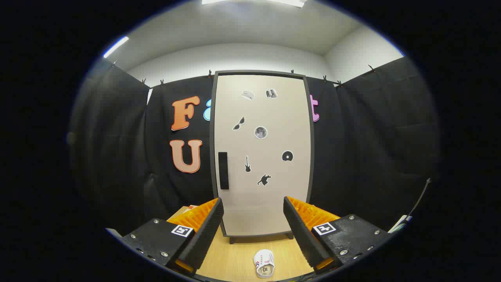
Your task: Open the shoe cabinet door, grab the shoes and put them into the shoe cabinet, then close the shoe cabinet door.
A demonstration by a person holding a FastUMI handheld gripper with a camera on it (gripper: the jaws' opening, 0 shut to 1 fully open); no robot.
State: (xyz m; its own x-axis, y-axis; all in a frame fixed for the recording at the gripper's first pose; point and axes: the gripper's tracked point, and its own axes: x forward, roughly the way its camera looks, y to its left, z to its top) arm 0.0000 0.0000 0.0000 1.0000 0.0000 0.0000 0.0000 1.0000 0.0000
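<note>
The hand-held gripper [253,231] is hovering above the wooden surface [235,258] with its fingers spread wide and holding nothing. Each finger is carrying a small square marker on its top face.

A shoe [264,263] is lying on the surface between the two fingers, close to the near edge, with its toe pointing away toward the cabinet. It is touching neither finger.

The cabinet [261,156] is standing upright at the far side of the surface, just beyond the fingertips and facing the gripper. Its pale door [274,117] is sitting closed inside a dark frame. A dark vertical handle [223,170] is sitting on the door's left side, about midway up. Several small stickers [260,132] are dotting the door face, among them a round one near the middle, a guitar shape lower down and a disc shape to the right. Short feet are showing under the cabinet's lower edge, resting on the surface.

Black cloth walls are hanging behind and to both sides of the cabinet, clipped along the top. At far right, a thin cable [419,199] is running down in front of the cloth.
</note>
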